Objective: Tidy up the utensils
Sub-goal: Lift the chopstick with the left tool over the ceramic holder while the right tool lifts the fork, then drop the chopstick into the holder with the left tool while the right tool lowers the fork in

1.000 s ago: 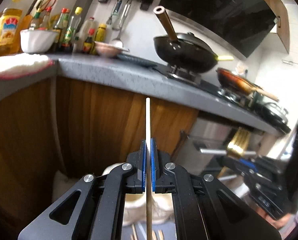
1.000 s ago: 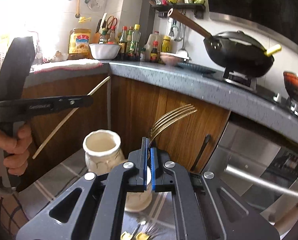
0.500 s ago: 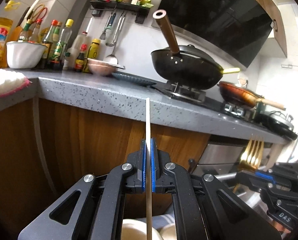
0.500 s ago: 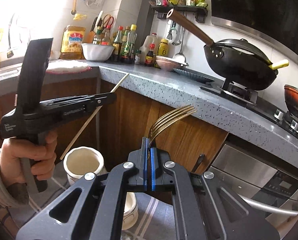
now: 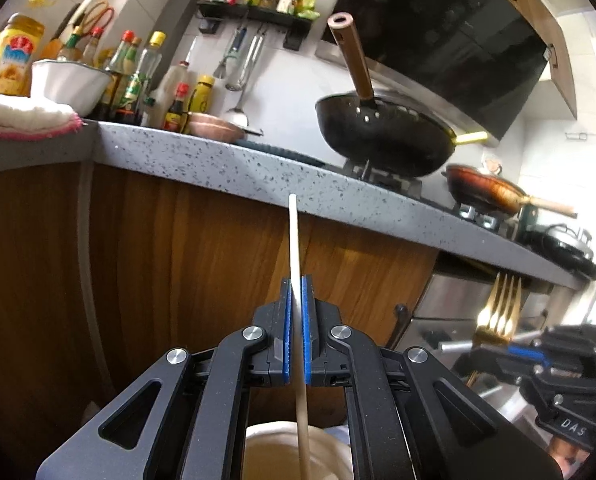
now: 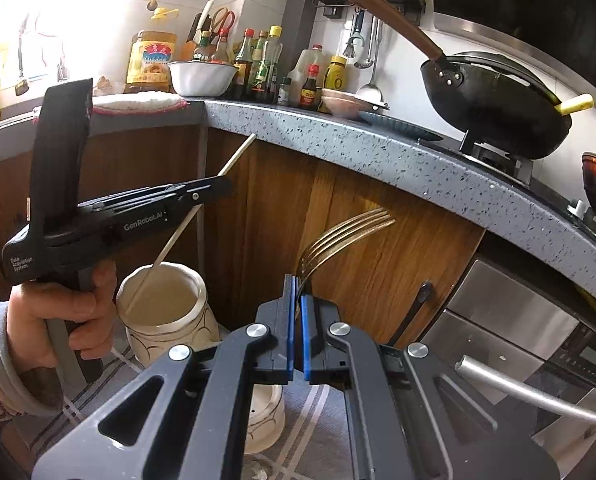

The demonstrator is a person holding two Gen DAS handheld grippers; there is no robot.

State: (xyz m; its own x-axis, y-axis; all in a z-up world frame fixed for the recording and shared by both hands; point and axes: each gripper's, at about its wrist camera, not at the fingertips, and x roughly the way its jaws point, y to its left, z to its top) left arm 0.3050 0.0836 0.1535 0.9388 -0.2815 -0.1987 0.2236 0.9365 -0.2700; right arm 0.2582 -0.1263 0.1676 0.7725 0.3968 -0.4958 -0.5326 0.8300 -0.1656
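Two grippers, each carrying one utensil above a striped cloth [image 6: 330, 412]. Left gripper [image 5: 297, 320]: blue pads closed on a pale chopstick [image 5: 296, 248], which runs steeply up past the fingertips and down behind them; the right wrist view shows its lower end already inside the mouth of the cream ceramic holder [image 6: 166, 312], leaning toward the near wall. Right gripper [image 6: 297, 328]: jaws clamped narrowly on the neck of a gold fork [image 6: 346, 232], tines rising up and to the right, handle hidden below the pads. A second, lower cream pot [image 6: 268, 412] stands just beside the holder, partly hidden by the gripper body.

Step in hand, as judged: depositing the chopstick. To do it well, lower the stick until its tip nears the holder's floor, keep it clear of the rim, then part the pads only slightly so it slides rather than bounces. The fork should wait off to the side, well apart from the holder's mouth, until the left gripper is clear. Risk: a tilted release may tip the stick against the rim or rock the holder
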